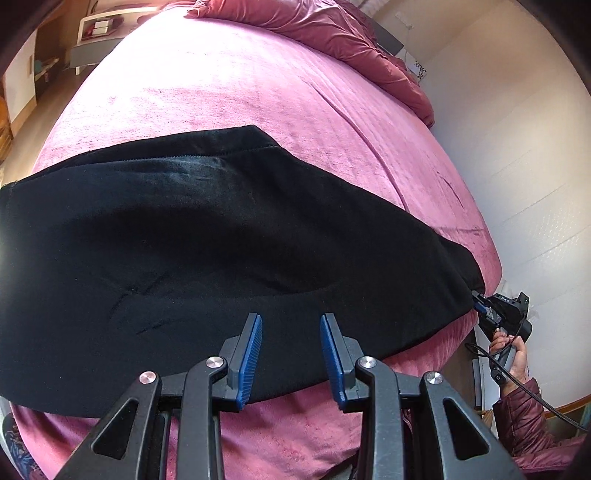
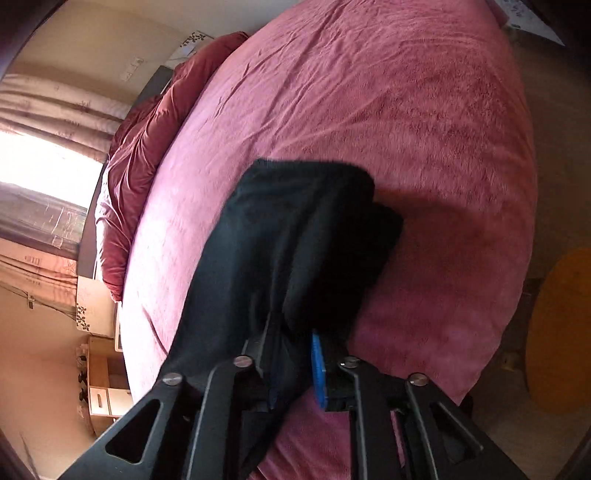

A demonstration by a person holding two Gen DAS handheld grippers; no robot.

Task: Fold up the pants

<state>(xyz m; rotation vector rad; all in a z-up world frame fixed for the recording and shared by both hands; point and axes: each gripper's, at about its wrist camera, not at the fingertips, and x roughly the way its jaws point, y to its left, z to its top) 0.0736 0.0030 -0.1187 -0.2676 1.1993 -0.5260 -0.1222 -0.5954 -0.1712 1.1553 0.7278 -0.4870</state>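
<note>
Black pants (image 1: 207,254) lie spread across a pink bedspread (image 1: 229,85), waist end to the left and leg end to the right. My left gripper (image 1: 291,325) is open and empty, hovering just above the pants' near edge. My right gripper (image 1: 480,304) shows at the far right of the left wrist view, shut on the leg end at the bed's edge. In the right wrist view my right gripper (image 2: 295,347) is shut on the pants (image 2: 295,236), which drape over its left finger; the blue pad (image 2: 318,369) of the right finger shows.
A bunched dark-pink duvet (image 1: 332,33) lies at the head of the bed. A white wall (image 1: 517,147) runs close along the bed's right side. A bedside cabinet (image 2: 107,384) and curtained window (image 2: 44,166) stand beyond the bed. A yellow round object (image 2: 561,332) sits on the floor.
</note>
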